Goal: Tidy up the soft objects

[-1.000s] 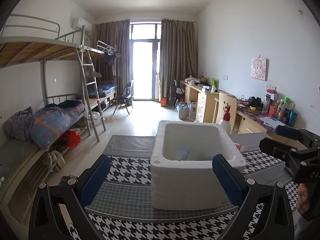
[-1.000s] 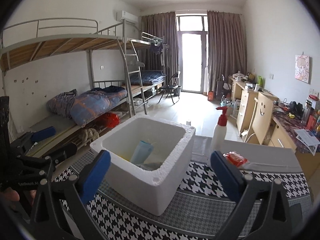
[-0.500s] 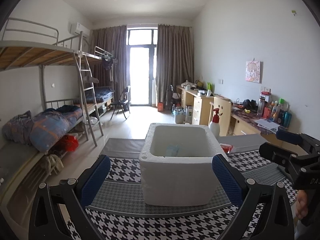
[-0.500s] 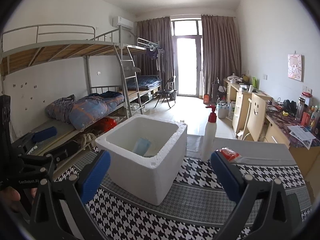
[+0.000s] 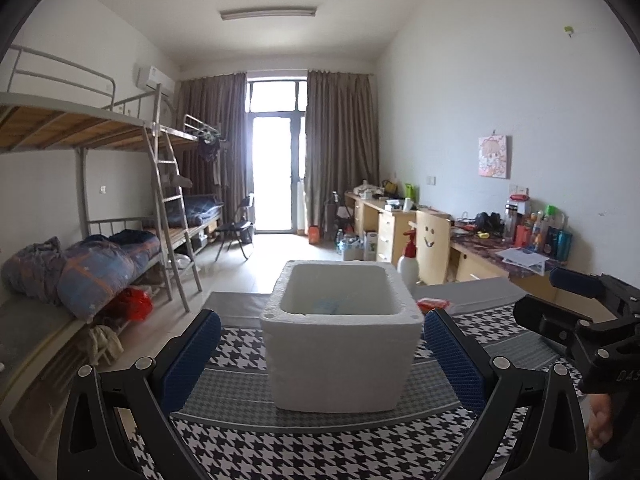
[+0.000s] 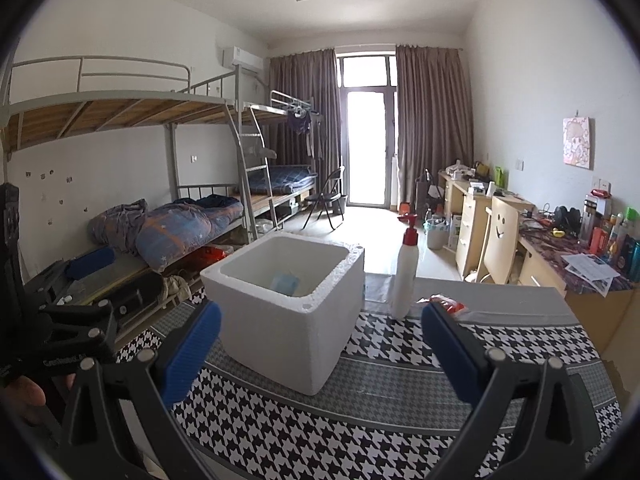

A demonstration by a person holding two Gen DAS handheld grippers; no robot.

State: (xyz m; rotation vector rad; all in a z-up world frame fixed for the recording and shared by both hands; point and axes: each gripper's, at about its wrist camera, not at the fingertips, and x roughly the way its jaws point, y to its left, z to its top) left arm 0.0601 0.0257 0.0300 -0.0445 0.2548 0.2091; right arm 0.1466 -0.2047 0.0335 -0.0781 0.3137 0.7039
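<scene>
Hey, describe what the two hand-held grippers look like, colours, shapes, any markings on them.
Both match: the left hand-held gripper and the right hand-held gripper have black angular plastic frames with silver bolts and two splayed fingers faced with ribbed blue pads. Seen from the side, the left one's body carries small white lettering too blurred to read; the right one's body shows partial pale letters. No cables or sleeves show.

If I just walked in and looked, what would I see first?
First, the big white foam box in the middle of the black-and-white houndstooth table cloth, open on top with something light blue inside. Right of it stands a tall white pump bottle with a red top. Both blue-padded grippers, left and right, are open and empty.
</scene>
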